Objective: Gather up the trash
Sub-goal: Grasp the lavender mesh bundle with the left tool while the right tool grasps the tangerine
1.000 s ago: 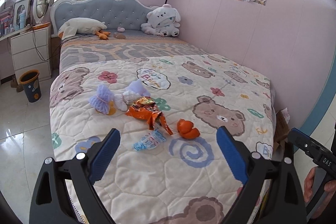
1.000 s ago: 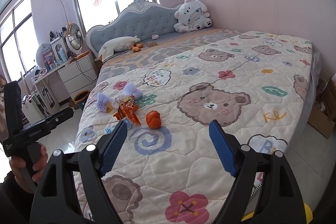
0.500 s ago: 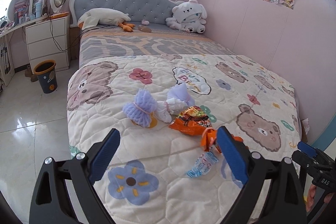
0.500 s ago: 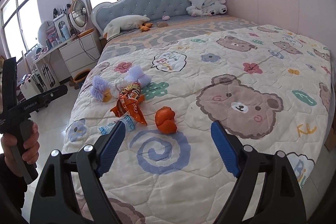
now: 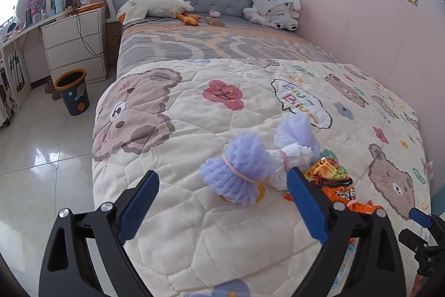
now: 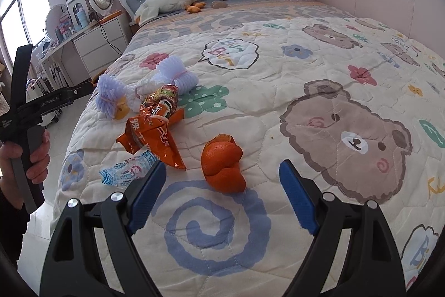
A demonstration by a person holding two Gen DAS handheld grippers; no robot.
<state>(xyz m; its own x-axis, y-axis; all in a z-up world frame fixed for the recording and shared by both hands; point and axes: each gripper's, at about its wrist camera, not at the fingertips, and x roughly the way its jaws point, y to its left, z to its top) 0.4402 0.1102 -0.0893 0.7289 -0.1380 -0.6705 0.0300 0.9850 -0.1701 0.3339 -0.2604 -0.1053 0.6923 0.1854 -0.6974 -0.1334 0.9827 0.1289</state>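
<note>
A: Both grippers, left (image 5: 221, 209) and right (image 6: 222, 192), are held with jaws apart and empty. Where is the trash?

B: On the quilt (image 6: 278, 113): peel (image 6: 222, 166) just ahead of the right gripper, wrappers (image 6: 155, 130) beside it. The peel should be straddled squarely, then pinched gently.

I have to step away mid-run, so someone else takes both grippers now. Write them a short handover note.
Left gripper: open, empty, aimed at the purple foam net.
Right gripper: open, empty, orange peel just ahead of its jaws.
Trash on the quilt: two foam nets, orange snack wrapper, blue wrapper, peel.
Bin: on the floor beside the bed.
Done: nothing picked up.
Left: grab every piece and bin it.
</note>
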